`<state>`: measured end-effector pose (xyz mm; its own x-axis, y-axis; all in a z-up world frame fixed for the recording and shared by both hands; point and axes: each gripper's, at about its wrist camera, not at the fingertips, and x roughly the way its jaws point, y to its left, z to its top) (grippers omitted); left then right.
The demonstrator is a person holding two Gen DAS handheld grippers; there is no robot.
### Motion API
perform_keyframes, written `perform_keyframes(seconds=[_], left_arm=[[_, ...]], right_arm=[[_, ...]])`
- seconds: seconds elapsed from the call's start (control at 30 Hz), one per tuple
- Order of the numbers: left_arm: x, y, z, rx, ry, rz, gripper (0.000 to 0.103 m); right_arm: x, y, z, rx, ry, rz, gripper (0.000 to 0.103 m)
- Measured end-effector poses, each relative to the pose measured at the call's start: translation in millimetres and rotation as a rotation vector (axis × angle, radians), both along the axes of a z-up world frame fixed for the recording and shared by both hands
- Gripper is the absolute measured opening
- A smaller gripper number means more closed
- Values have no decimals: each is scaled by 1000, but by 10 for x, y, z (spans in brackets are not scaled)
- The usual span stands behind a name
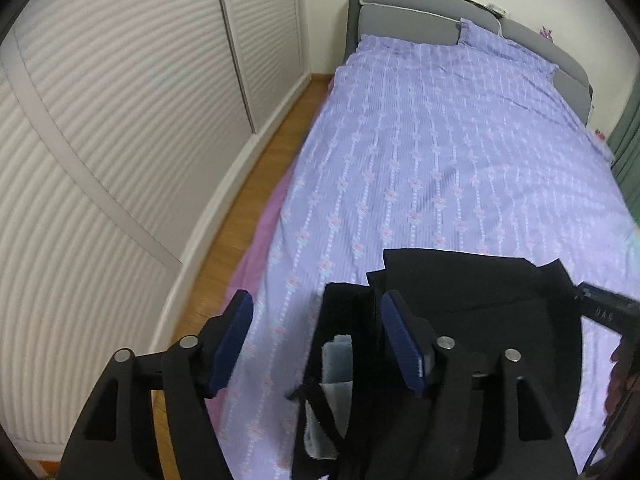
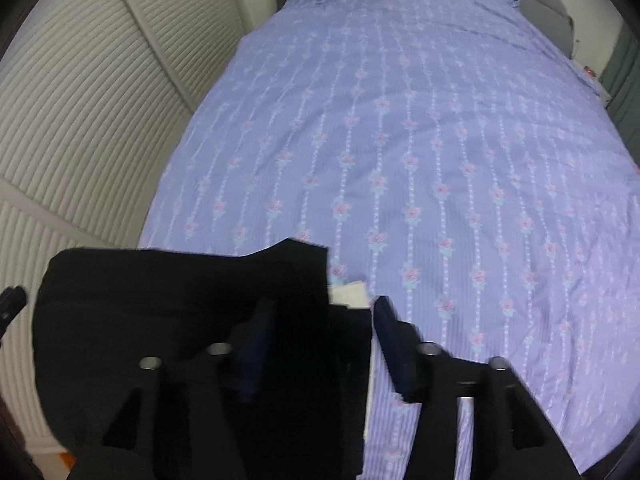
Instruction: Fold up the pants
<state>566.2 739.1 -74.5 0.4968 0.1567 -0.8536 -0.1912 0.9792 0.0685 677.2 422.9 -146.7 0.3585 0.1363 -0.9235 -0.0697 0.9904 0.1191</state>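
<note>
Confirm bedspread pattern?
The lilac cotton bedspread carries pale vertical dotted stripes with small pink flowers; right wrist view shows it best.

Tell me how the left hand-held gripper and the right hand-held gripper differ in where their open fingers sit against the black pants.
The left hand-held gripper brackets the pants' left edge: one blue pad over the purple floral bedspread, the other over black cloth. The right hand-held gripper brackets the opposite edge, mirrored. The left view is sharp, the right view blurred. Both grippers are open and angled down at the bed, gripping nothing.
</note>
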Motion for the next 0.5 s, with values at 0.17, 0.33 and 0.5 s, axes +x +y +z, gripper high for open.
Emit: perform_keyframes(seconds=[0.17, 0.33, 0.5], left_arm=[[-47, -128, 73, 56, -12, -29, 70], [-266, -316, 284, 27, -71, -72, 73], [-664, -651, 593, 23, -176, -164, 89]], right_arm=[[-107, -232, 209, 21, -63, -64, 63], [-514, -434, 647, 23, -210, -32, 78], [-1150, -662, 1149, 10, -388, 24, 89]])
